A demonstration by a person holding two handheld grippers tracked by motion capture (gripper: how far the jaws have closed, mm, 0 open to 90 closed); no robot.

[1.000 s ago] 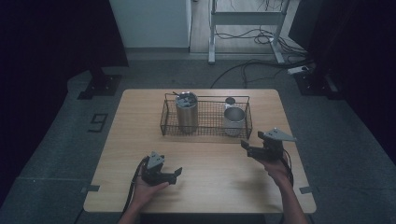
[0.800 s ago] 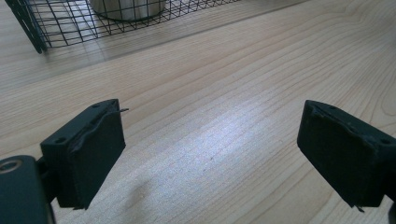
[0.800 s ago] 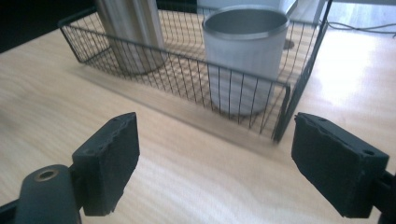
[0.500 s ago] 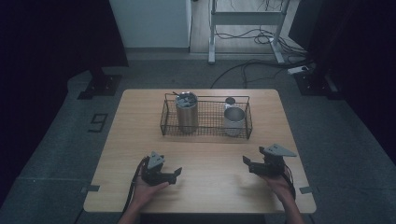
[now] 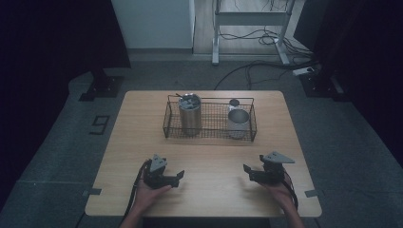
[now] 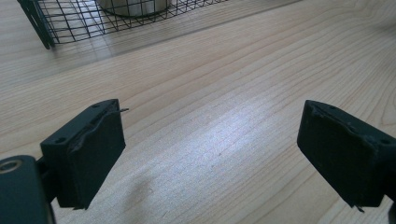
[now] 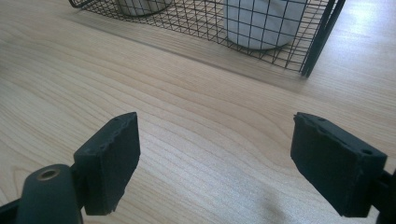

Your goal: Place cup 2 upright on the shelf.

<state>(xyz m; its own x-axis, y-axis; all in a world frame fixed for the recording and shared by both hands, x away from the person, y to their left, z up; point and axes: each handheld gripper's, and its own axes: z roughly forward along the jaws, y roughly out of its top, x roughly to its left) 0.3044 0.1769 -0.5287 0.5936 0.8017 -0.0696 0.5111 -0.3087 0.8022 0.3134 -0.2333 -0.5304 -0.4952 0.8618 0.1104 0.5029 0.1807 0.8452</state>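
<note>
Both tools rest low over the tabletop (image 5: 209,156), jaws spread wide and empty. The wire basket (image 5: 209,129) lies straight ahead of them (well apart); its steel cup (image 5: 237,123) stands upright nearer the right tool (image 5: 250,172), the tall tumbler (image 5: 189,115) nearer the left tool (image 5: 175,177).

Wooden table (image 5: 214,156) — wire basket (image 5: 209,124) on it

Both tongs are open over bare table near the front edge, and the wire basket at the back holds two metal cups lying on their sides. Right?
Not quite. The tall cup and the short cup stand upright in the wire basket, as the high view shows. The rest holds: the left tongs and right tongs are open over bare table.
</note>
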